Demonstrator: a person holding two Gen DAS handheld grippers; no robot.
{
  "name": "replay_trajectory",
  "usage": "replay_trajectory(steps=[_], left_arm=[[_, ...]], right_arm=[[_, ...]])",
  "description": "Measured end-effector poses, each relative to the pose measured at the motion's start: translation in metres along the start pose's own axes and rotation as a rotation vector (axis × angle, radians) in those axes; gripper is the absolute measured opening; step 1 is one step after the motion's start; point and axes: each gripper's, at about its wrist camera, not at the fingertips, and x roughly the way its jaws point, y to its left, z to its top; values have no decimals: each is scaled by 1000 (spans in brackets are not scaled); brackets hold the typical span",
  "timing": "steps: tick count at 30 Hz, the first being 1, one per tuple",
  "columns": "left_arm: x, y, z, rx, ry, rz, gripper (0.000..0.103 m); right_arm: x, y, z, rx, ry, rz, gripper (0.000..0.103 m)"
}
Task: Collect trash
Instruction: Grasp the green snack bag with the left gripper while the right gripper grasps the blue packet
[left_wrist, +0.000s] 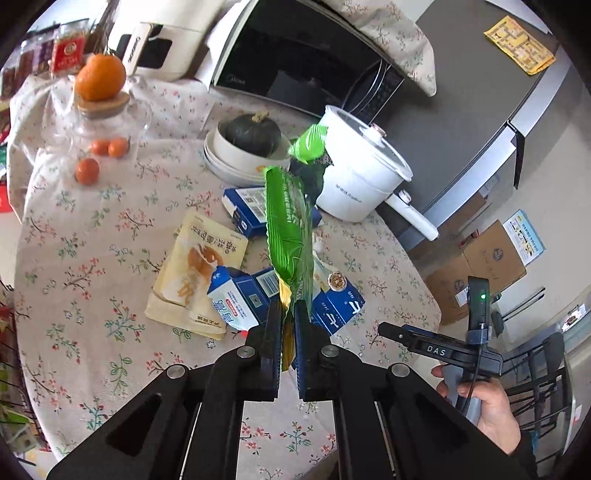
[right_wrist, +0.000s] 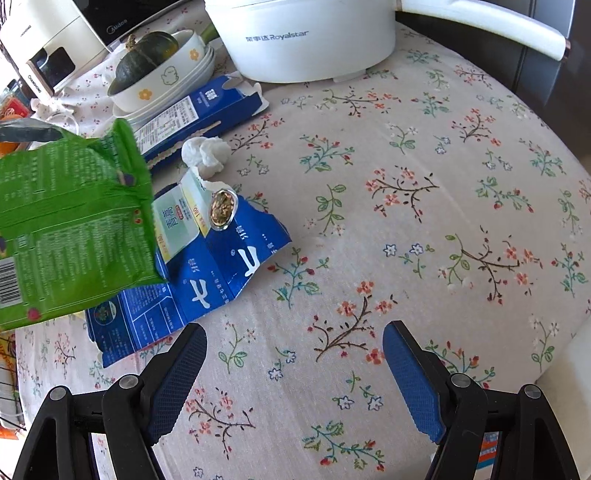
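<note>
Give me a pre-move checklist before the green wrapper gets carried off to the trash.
1. Left gripper shut on the green wrapper: ok, pinched at its lower end.
2. Wrapper clear of the table: ok, it hangs above the blue cartons.
3. Right gripper free for the next piece: ok, open and empty over the tablecloth.
4. Remaining trash in view: ok, crumpled tissue, blue cartons and a beige snack pouch lie on the table.
5. Trash bin located: cannot tell, none shows in either view.
6. Electric pot out of the wrapper's way: cannot tell, it stands close behind.
</note>
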Motion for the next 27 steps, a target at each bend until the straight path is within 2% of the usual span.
replay_trajectory(steps=[4,10,13,17,19,20,21,24,25,27], left_arm=[[-23,11,2,23,-67,45,5],[-33,26,8,-15,-94,66,5],[-33,27,10,-16,-106,76,5],[-30,32,10,-18,-102,91,5],[-29,35,10,-20,-101,100,5],[-29,36,10,-22,-101,103,5],[-29,38,11,-25,-101,106,5],[-30,42,12,-39,-106,104,5],[-31,41,12,-42,-109,101,5],[-33,39,13,-39,-117,92,5]], right_arm=[[11,0,5,24,-13,27,83],[36,1,12,83,-15,78,83],[47,6,16,125,-23,125,78],[60,23,19,119,-27,184,65],[61,29,18,111,-47,187,58],[62,31,18,109,-46,195,49],[64,33,18,108,-39,207,35],[62,38,17,103,-35,237,15],[58,39,17,97,-42,243,9],[46,41,17,81,-68,259,5]])
